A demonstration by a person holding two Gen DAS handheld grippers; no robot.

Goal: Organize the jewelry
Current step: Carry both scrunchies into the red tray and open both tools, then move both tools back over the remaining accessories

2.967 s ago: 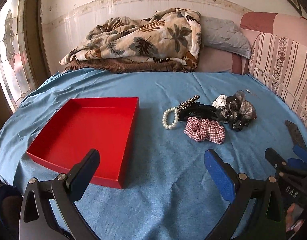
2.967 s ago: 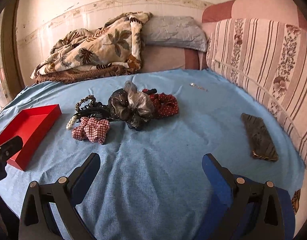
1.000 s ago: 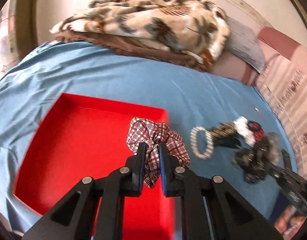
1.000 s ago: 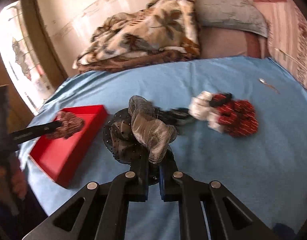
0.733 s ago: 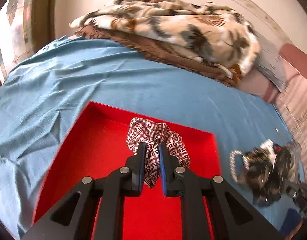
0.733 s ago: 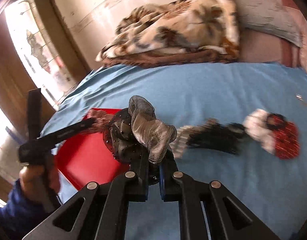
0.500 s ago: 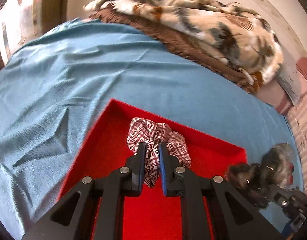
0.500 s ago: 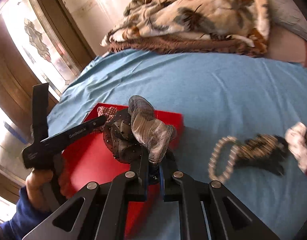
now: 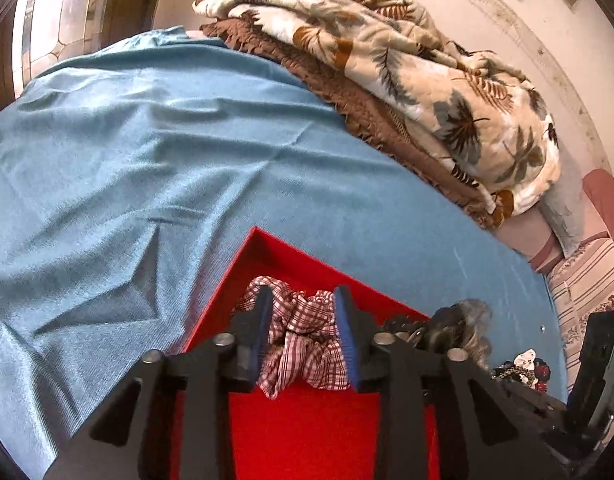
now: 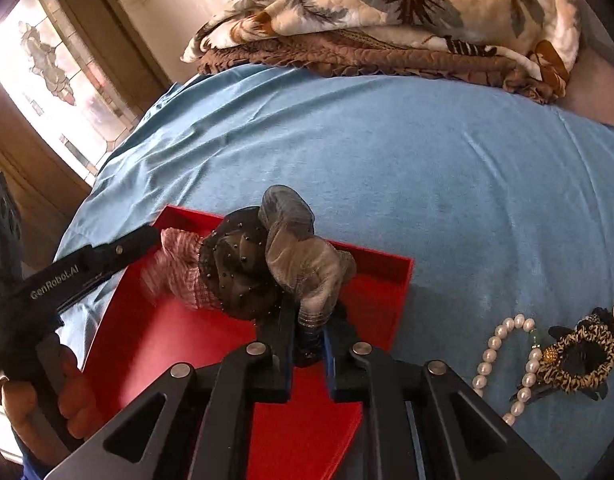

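Note:
The red tray (image 9: 307,432) lies on the blue bedspread, also in the right wrist view (image 10: 155,336). My left gripper (image 9: 305,334) is open over the tray's far corner, its fingers apart with the plaid scrunchie (image 9: 303,340) loose between them. The scrunchie also shows in the right wrist view (image 10: 175,276). My right gripper (image 10: 309,340) is shut on the grey and black mesh scrunchie (image 10: 275,264) and holds it over the tray. That scrunchie also shows in the left wrist view (image 9: 459,328).
A pearl bracelet (image 10: 503,360) and a leopard-print hair clip (image 10: 575,356) lie on the blue bedspread (image 10: 387,152) right of the tray. More hair pieces (image 9: 527,366) lie at the right. A folded leaf-print blanket (image 9: 407,60) is at the back.
My left gripper has opened and let go of the plaid scrunchie over the tray. My right gripper has brought the mesh scrunchie further over the tray.

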